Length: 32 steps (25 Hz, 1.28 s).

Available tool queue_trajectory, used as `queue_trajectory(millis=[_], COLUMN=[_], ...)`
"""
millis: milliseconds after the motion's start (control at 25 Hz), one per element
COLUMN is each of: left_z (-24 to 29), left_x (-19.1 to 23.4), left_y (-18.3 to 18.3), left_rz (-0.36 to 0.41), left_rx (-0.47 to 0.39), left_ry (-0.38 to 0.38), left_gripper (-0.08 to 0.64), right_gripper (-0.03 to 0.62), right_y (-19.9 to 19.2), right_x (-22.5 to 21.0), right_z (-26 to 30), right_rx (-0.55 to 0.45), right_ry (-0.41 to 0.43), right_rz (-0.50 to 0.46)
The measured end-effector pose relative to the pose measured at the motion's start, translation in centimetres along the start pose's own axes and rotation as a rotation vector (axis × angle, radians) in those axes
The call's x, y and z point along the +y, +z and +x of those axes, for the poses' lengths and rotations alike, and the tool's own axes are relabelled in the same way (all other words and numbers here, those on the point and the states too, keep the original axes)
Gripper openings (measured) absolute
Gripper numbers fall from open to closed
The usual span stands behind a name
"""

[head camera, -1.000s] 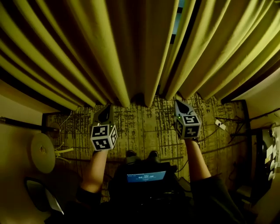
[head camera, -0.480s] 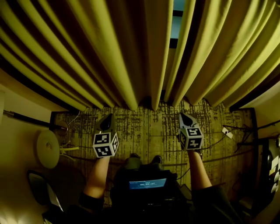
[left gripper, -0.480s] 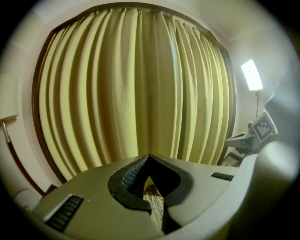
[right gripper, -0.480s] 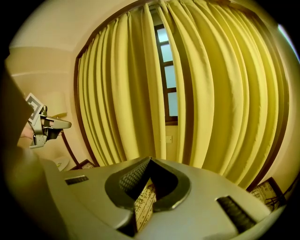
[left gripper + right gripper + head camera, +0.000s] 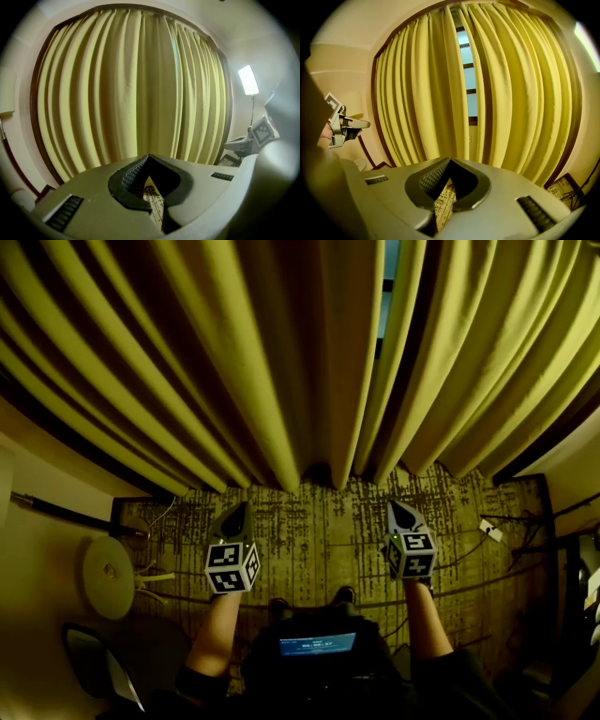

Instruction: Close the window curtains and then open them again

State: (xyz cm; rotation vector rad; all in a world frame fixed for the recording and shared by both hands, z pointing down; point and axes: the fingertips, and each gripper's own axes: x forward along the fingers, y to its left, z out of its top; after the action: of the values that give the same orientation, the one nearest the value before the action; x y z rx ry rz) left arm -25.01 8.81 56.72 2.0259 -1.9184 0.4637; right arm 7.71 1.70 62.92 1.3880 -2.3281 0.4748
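While both grippers are held low over the patterned carpet (image 5: 319, 521), the window curtains (image 5: 281, 362) hang in deep yellow folds ahead of them, reaching almost to the floor. The left panel (image 5: 187, 371) and the right panel (image 5: 469, 362) nearly meet. A narrow slit between them, right of centre in the head view, shows a strip of window (image 5: 386, 268); the right gripper view shows the same strip with its dark cross-bars (image 5: 467, 79).

The left gripper (image 5: 240, 512) points toward the hem of the left panel and stands clear of the cloth. In the left gripper view its jaws are pressed together at the tips, with nothing between them (image 5: 148, 159); only carpet shows through the notch below.

The right gripper (image 5: 398, 512) points toward the hem just below the slit, likewise apart from the fabric. Its jaws are also closed tip to tip and empty (image 5: 450, 161).

At the far left a round white disc (image 5: 108, 577) lies on the floor.
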Motion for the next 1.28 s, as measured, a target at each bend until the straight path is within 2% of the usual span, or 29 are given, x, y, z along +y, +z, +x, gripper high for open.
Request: queue_trajectory(millis=[320,760,1280], left_z=[-1.8,-4.1,-4.6], left_x=[3.4,5.1,3.2], left_y=[-1.9,-3.6,-3.7], left_rz=[-0.027,-0.016,-0.039], left_rx=[-0.002,0.004,0.002], left_ry=[-0.018,-0.056,-0.033], left_gripper=[0.0,0.0,0.0], right_gripper=[0.008,0.008,0.008], right_y=[-1.7,-1.8,-2.4], right_x=[4.5,7.1,4.9], right_z=[-0.3,-0.6,-1.7], right_rx=[0.039,0.036,0.02], right_ry=[-0.004,-0.016,-0.016], right_rz=[-0.023,-0.011,-0.022])
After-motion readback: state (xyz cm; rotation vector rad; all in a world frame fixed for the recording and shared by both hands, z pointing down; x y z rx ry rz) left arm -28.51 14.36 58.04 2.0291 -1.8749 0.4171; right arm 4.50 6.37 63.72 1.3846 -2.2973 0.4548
